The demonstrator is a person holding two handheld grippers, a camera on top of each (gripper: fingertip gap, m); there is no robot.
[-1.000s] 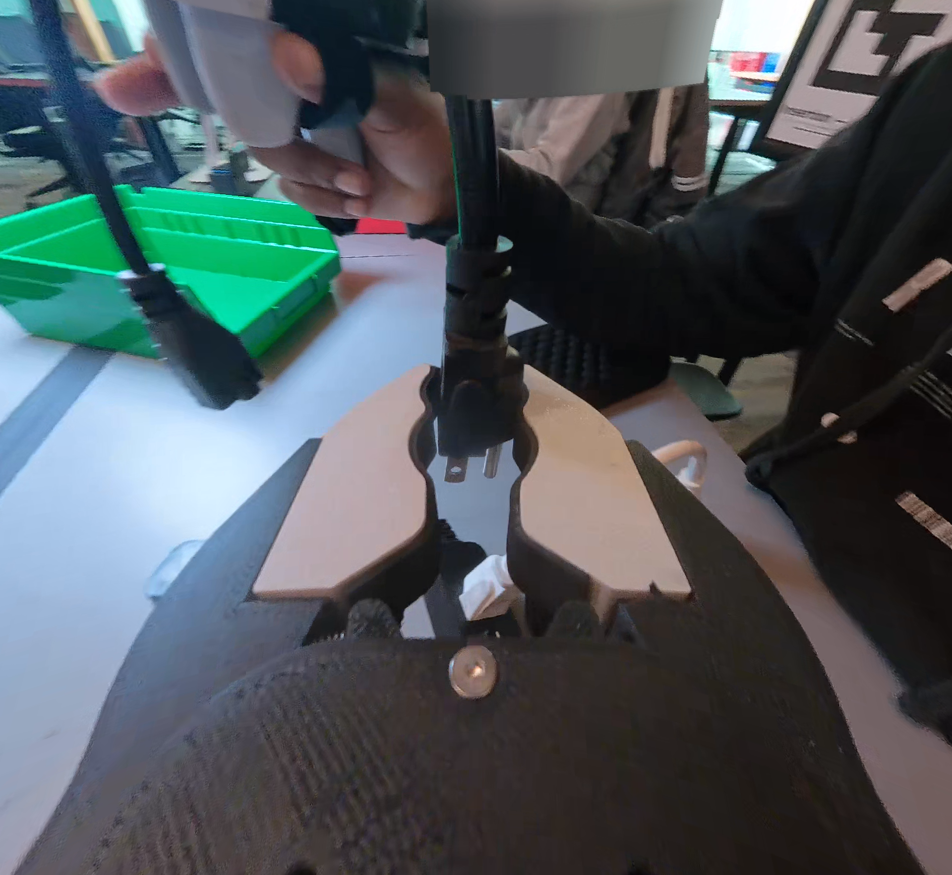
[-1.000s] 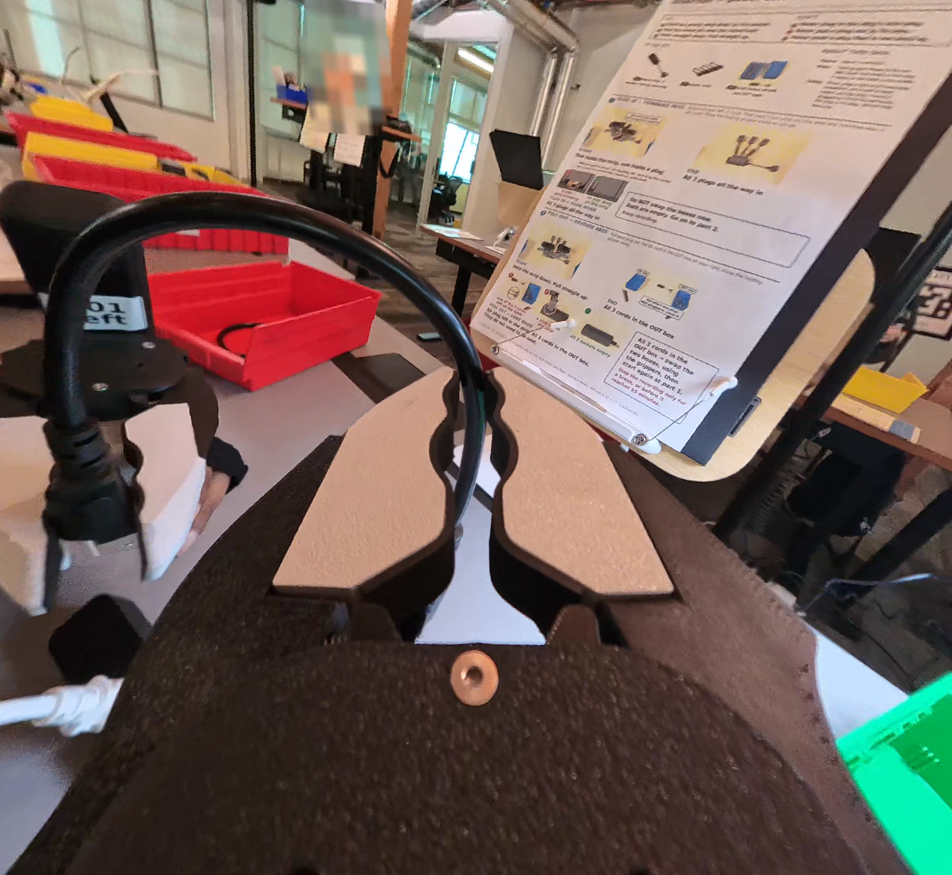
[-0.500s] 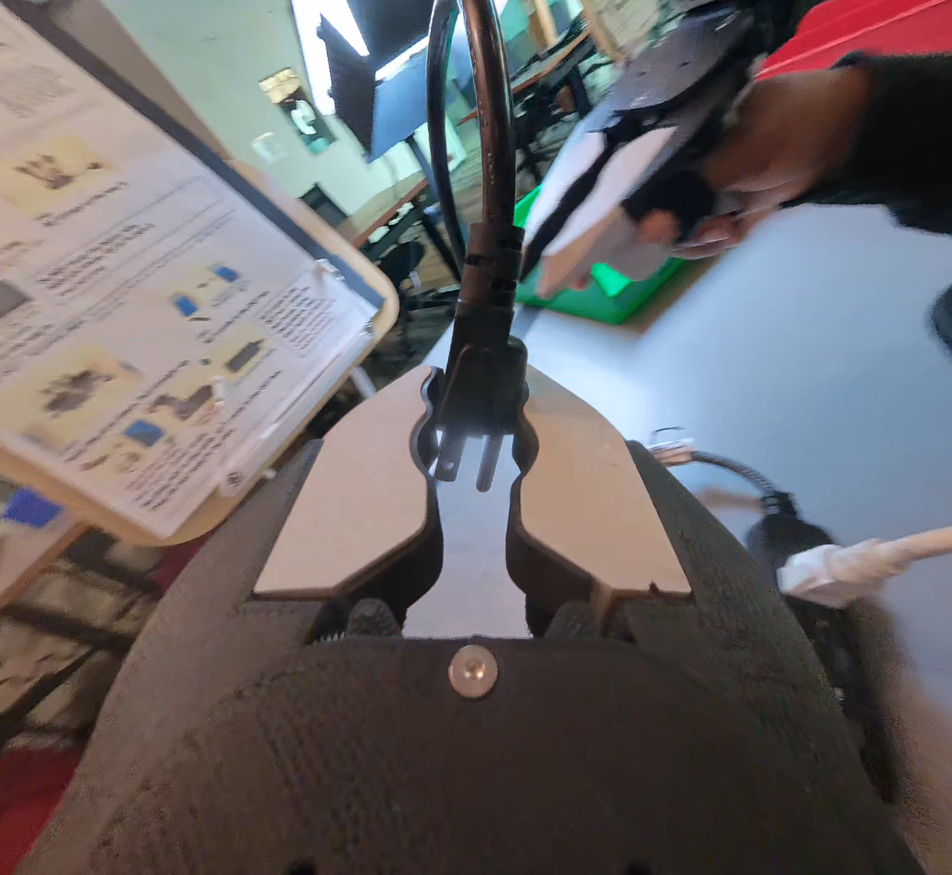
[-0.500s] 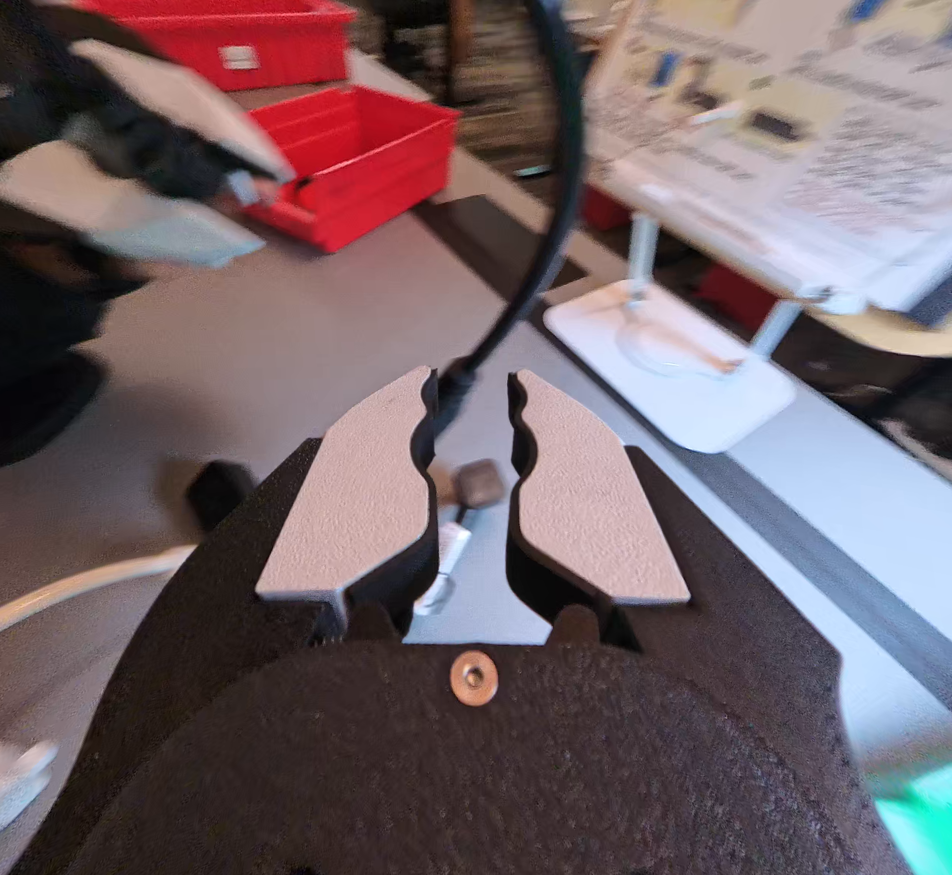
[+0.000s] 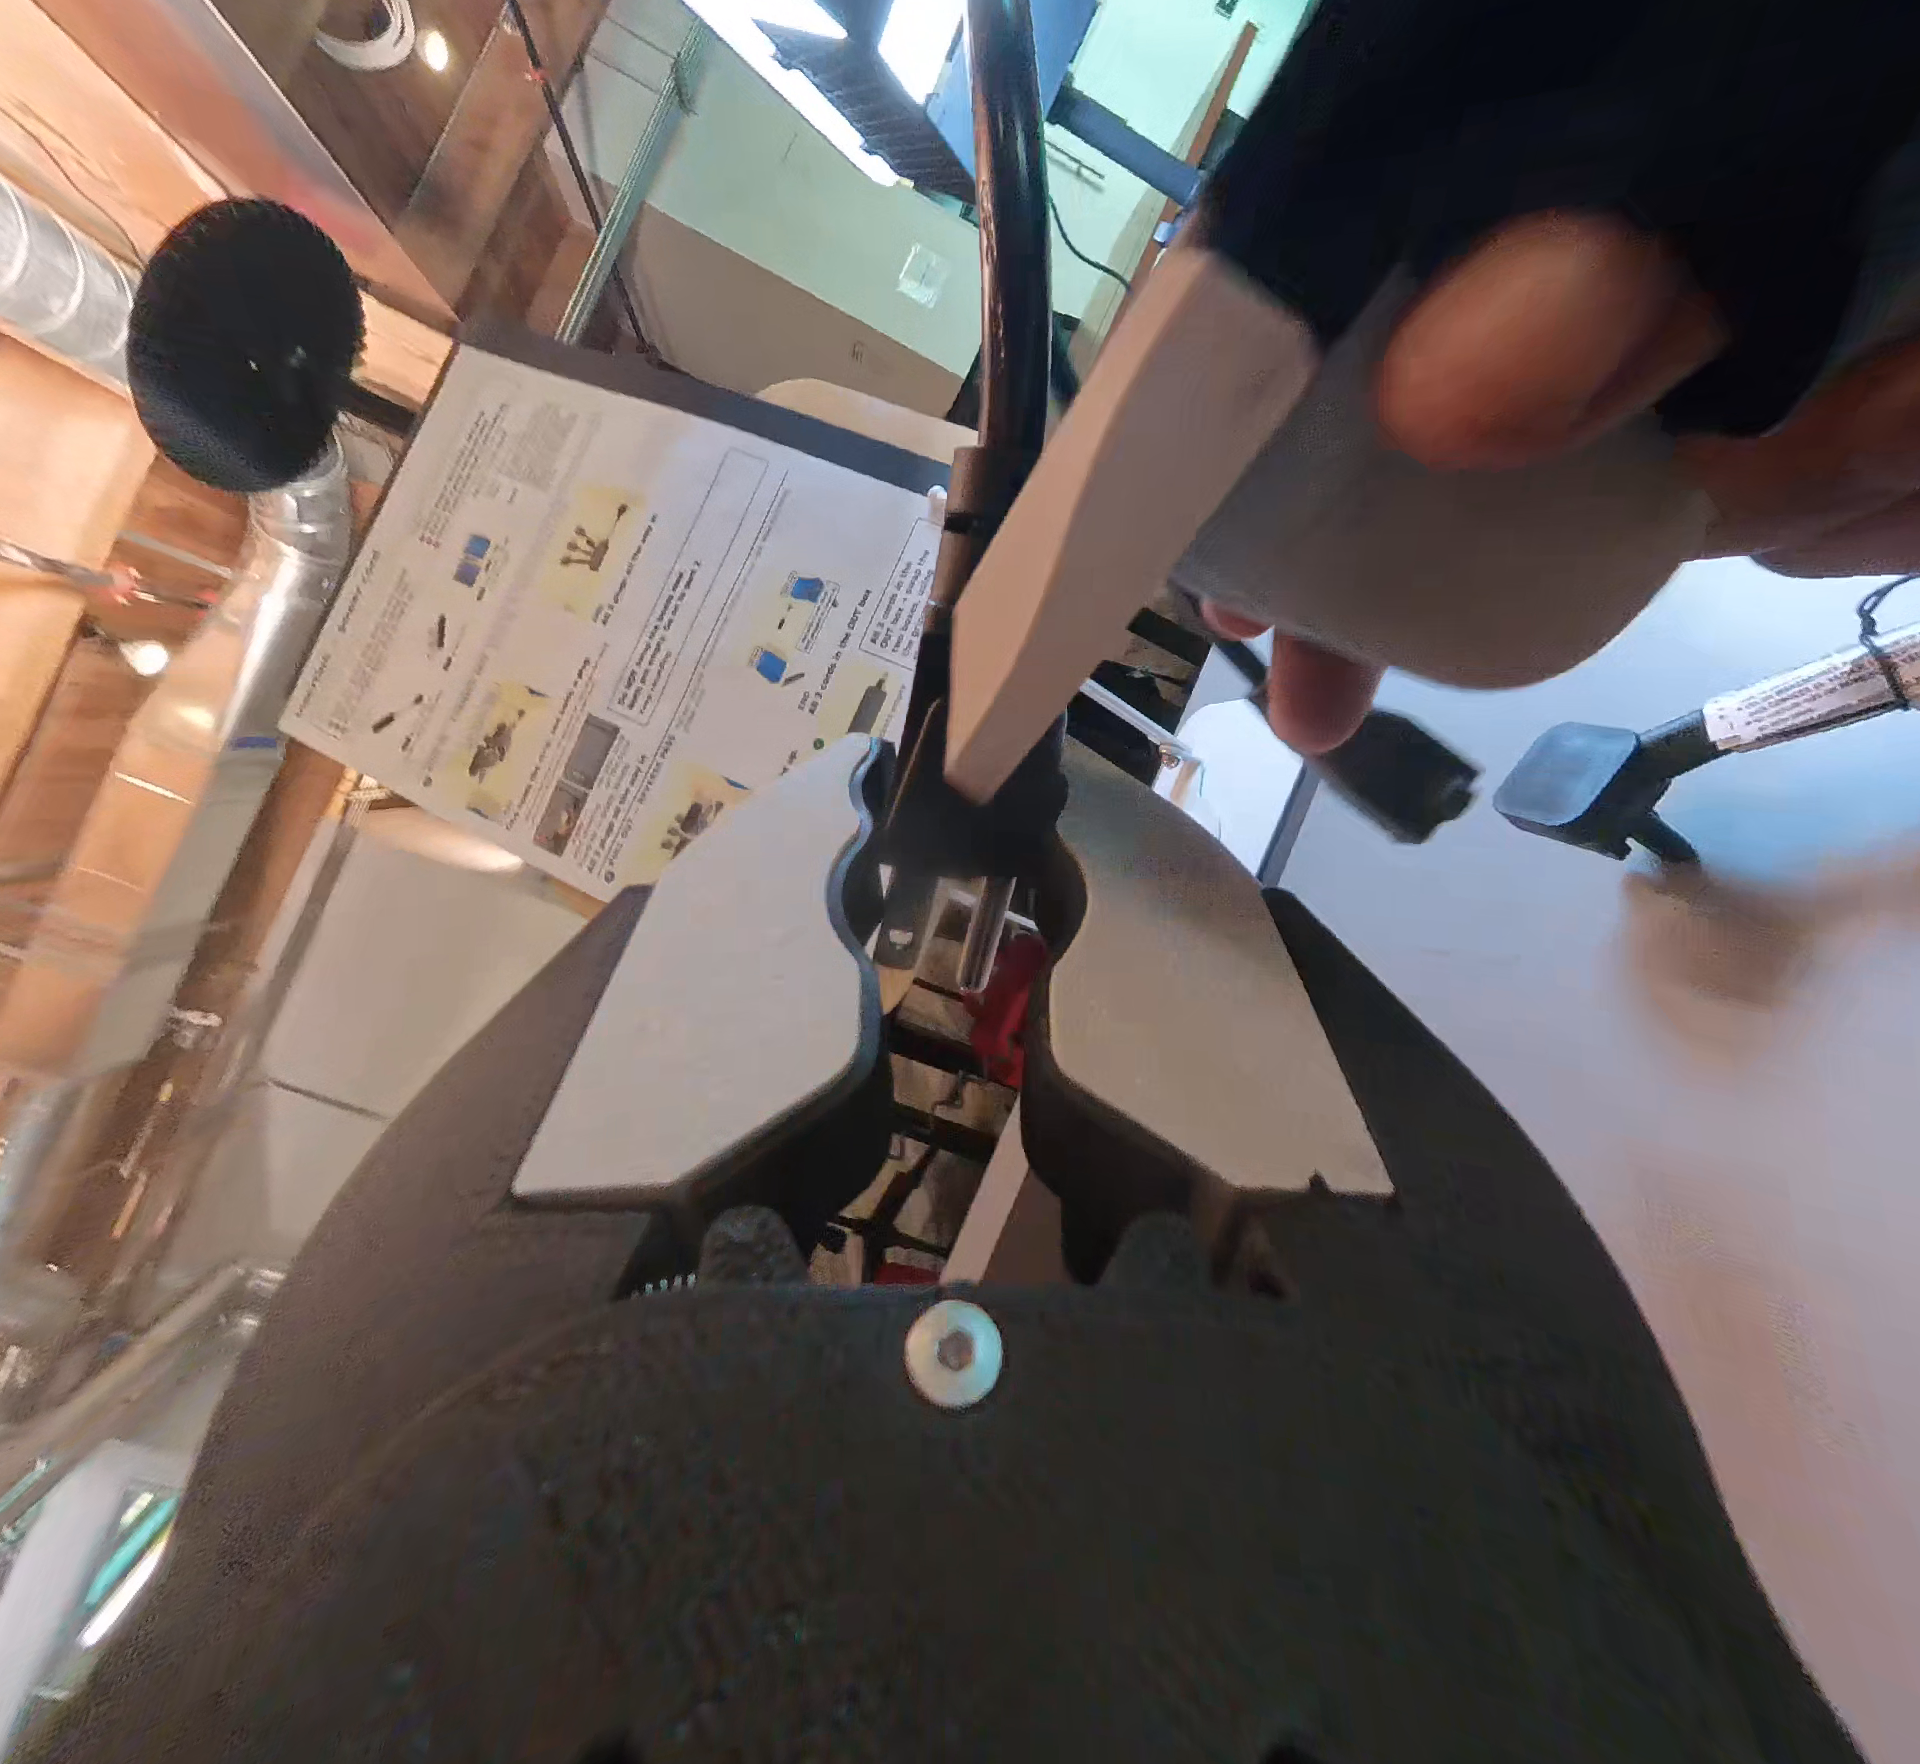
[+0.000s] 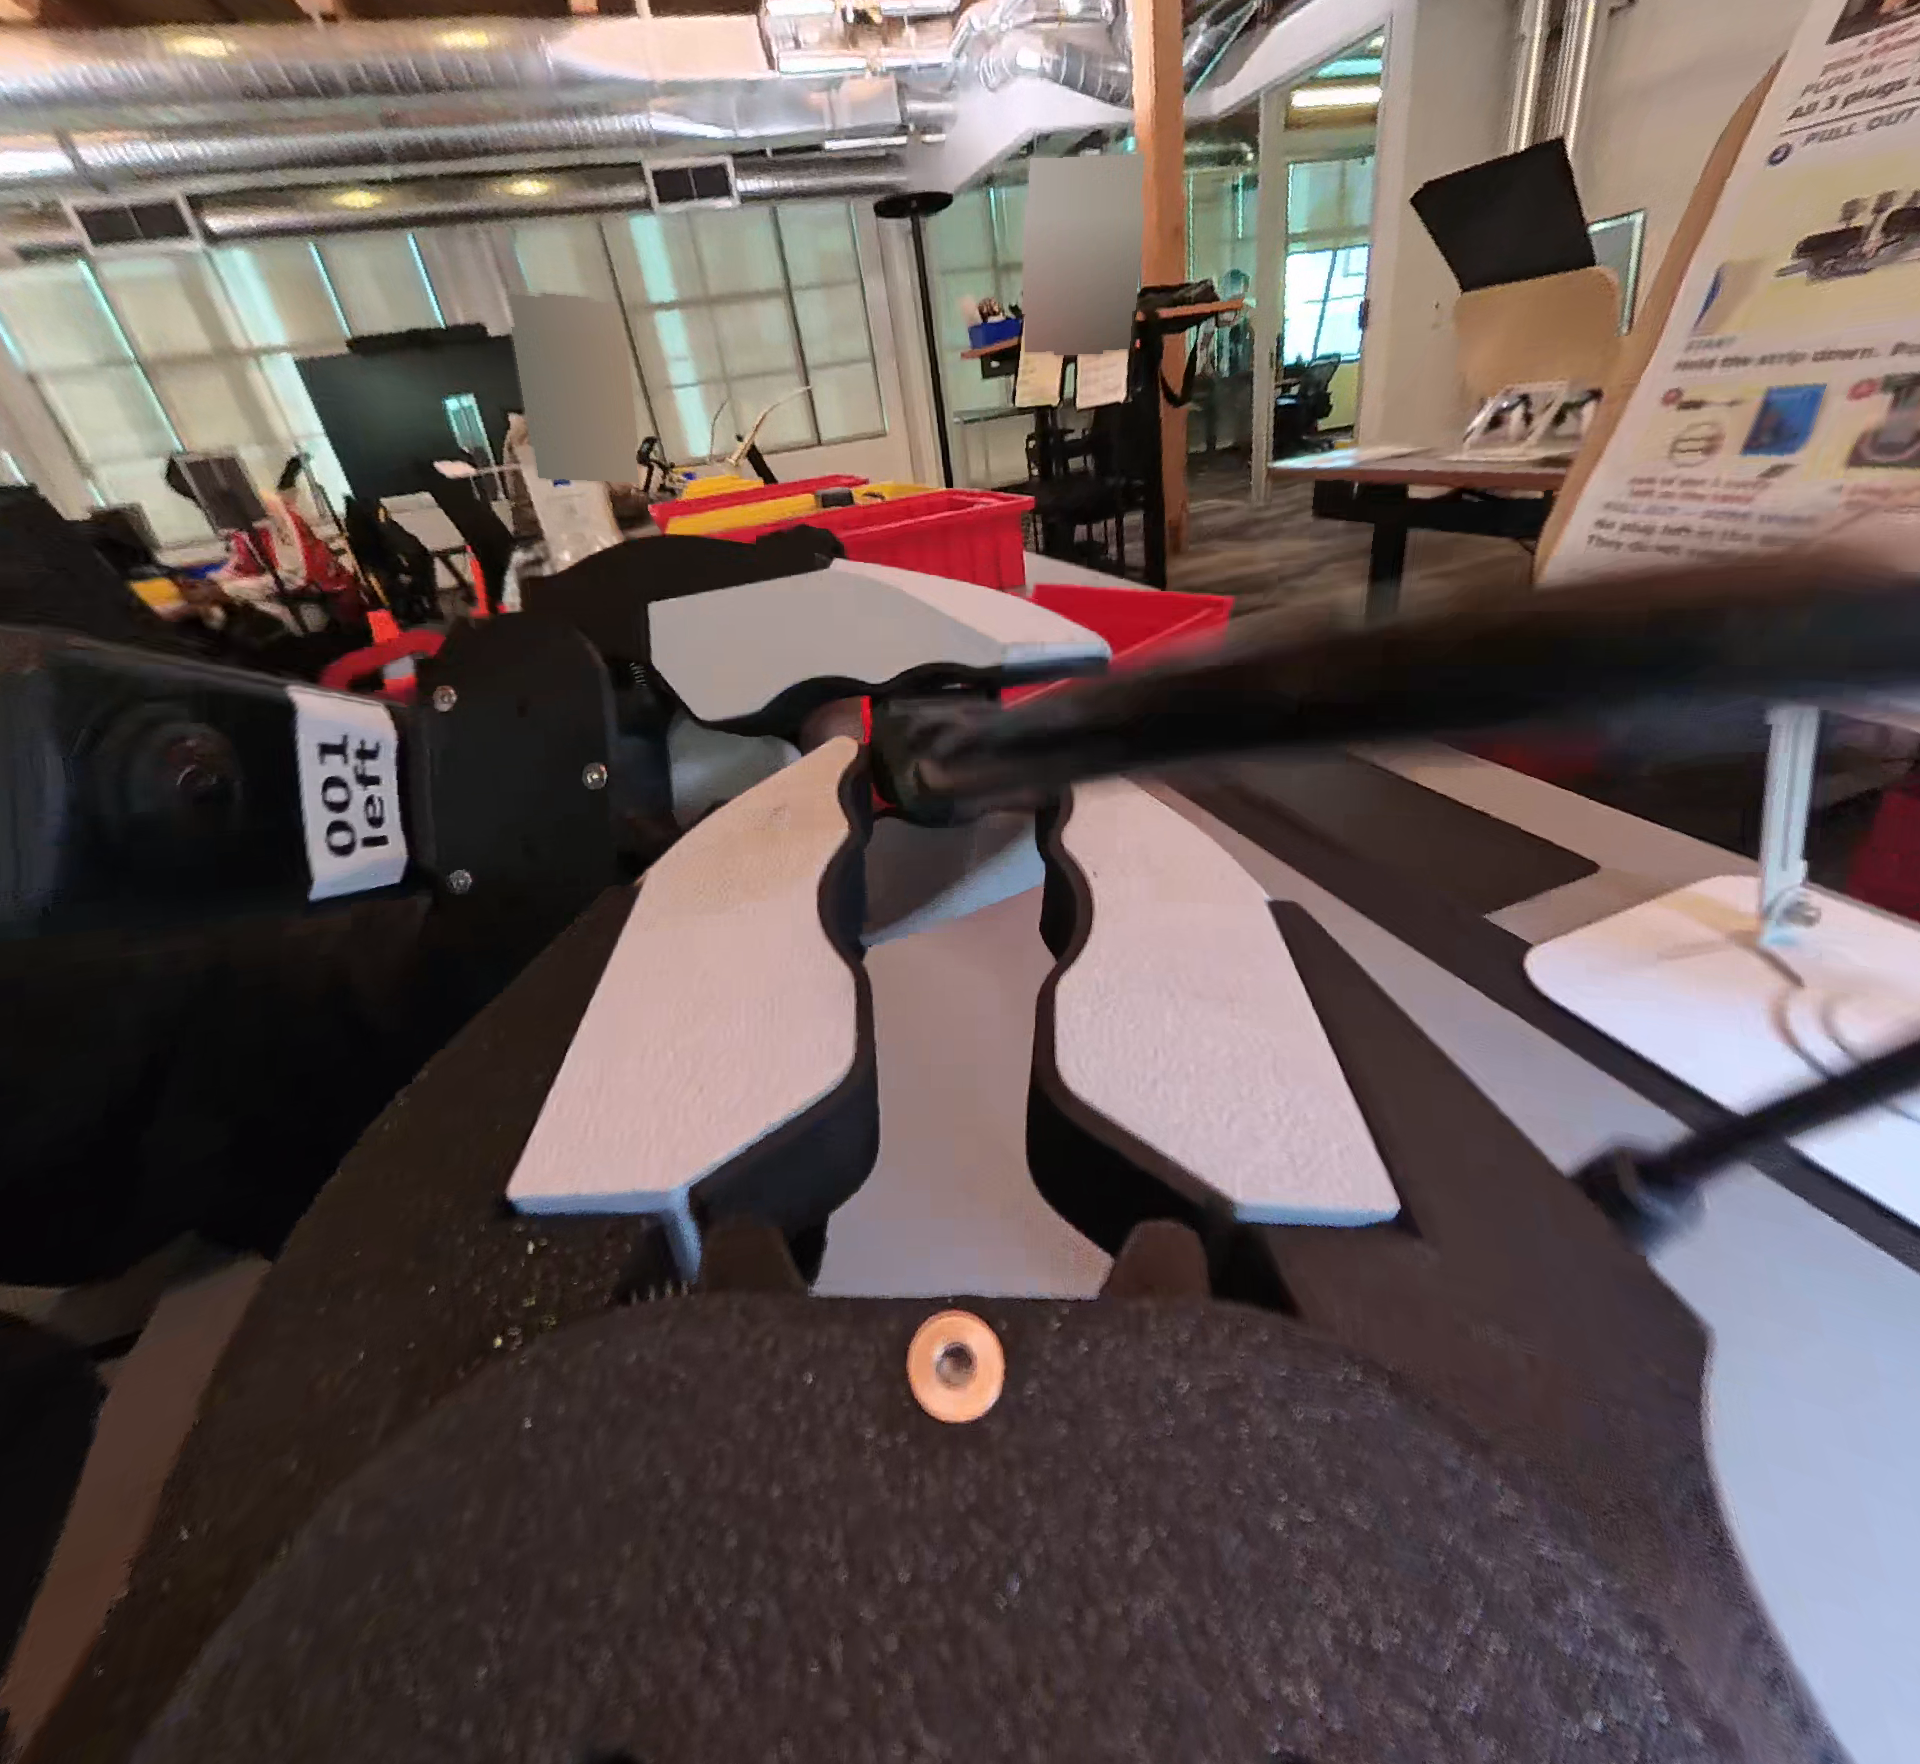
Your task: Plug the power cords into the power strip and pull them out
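Note:
My left gripper (image 5: pixel 961 815) is shut on a black plug (image 5: pixel 925 815), with the metal prongs (image 5: pixel 935 925) pointing back at the camera. The plug's black cord (image 5: pixel 1003 104) arcs up and away. A finger of my right gripper (image 5: pixel 1101 519), held by a hand (image 5: pixel 1538 343), reaches in from the upper right to the plug's neck. In the right wrist view, my right gripper (image 6: pixel 951 779) is open. The plug's neck (image 6: pixel 925 758) stands between its fingertips, and the cord (image 6: pixel 1455 665) runs off to the right. The left gripper's finger (image 6: pixel 862 634) clamps the plug from the left.
An instruction sheet (image 5: pixel 582 592) on a stand with a white base (image 6: pixel 1683 976) stands at the table's edge. Two more black plugs (image 5: pixel 1590 789) (image 5: pixel 1392 779) lie on the grey table (image 5: pixel 1558 1143). Red bins (image 6: pixel 1122 623) sit farther back. My left and right fingertips are right by each other.
My right gripper let go of the cord, opened wider and moved along it to the plug's neck. My left gripper kept hold of the plug and turned with it.

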